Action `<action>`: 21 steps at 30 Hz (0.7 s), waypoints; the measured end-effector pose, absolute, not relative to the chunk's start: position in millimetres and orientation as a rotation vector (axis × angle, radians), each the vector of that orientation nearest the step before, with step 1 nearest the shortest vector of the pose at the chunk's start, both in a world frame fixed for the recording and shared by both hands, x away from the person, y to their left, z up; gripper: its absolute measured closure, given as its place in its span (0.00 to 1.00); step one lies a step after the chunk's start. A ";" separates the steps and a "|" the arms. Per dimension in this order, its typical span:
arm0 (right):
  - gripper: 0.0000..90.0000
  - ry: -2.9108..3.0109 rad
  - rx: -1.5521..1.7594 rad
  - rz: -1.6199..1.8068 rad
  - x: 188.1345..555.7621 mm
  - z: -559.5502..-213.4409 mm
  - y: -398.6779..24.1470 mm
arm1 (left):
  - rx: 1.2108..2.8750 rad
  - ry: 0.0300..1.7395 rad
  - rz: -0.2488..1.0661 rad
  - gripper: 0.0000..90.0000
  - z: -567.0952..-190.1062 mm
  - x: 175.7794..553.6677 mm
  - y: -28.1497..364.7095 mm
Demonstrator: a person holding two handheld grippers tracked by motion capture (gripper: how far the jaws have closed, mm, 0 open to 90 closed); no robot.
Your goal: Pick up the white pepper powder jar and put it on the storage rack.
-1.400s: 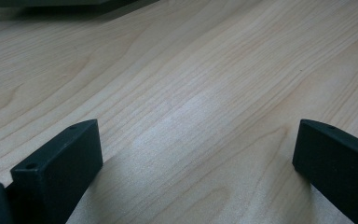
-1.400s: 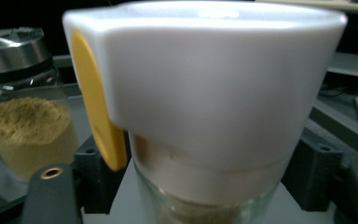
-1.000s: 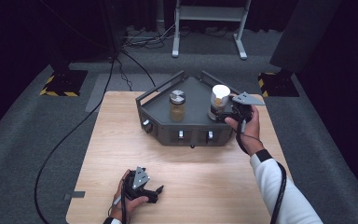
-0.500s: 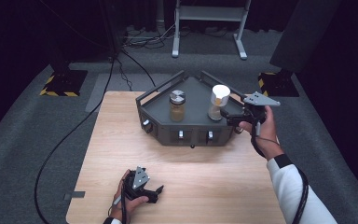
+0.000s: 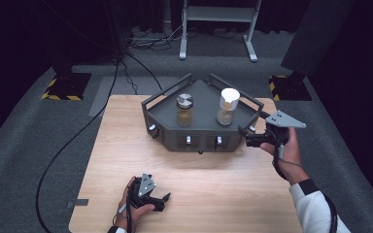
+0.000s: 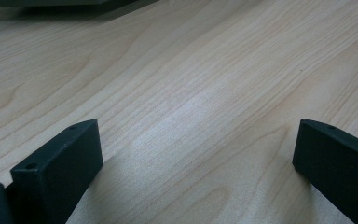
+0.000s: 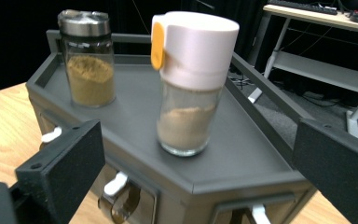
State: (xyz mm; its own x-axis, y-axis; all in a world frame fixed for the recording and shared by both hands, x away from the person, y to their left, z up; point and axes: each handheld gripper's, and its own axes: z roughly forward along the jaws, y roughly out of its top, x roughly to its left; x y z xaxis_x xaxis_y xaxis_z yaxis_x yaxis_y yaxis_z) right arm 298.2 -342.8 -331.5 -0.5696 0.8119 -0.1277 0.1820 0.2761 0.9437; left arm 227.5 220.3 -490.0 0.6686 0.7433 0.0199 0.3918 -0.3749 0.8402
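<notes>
The right hand-held gripper [image 5: 252,137], jaws apart, has drawn back from the white-capped jar [image 5: 228,106]; the left [image 5: 161,199] rests open.

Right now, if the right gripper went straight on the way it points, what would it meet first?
Probably the white-capped jar, centred between the open jaws of the right gripper. It stands near the front right edge of the grey rack. If the gripper runs low, the rack's front wall could come first; depth is unclear.

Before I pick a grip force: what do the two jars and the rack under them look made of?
White-capped jar: clear, glossy body, likely glass; matte white plastic cap with an orange tab. Other jar: clear glass-like body, shiny metal-looking lid. Rack: matte dark grey, plastic or painted metal; I cannot tell which.
</notes>
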 end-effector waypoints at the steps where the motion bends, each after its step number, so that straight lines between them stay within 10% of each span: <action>1: 0.03 1.931 0.891 1.316 294.7 -335.0 -345.3 | 2.003 0.879 0.505 0.02 -490.0 227.5 220.3; 21: 0.03 1.977 0.901 1.286 243.0 -392.2 -358.3 | 2.002 0.879 0.506 0.02 -490.1 227.4 220.3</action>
State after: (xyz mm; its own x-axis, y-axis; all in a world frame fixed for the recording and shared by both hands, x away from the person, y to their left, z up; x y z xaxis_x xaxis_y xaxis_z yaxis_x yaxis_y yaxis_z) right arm 243.0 -358.3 -392.2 -0.5844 0.8021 -0.1228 0.2125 0.2974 0.9308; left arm 227.4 220.3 -490.1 0.6684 0.7435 0.0200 0.3912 -0.3743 0.8407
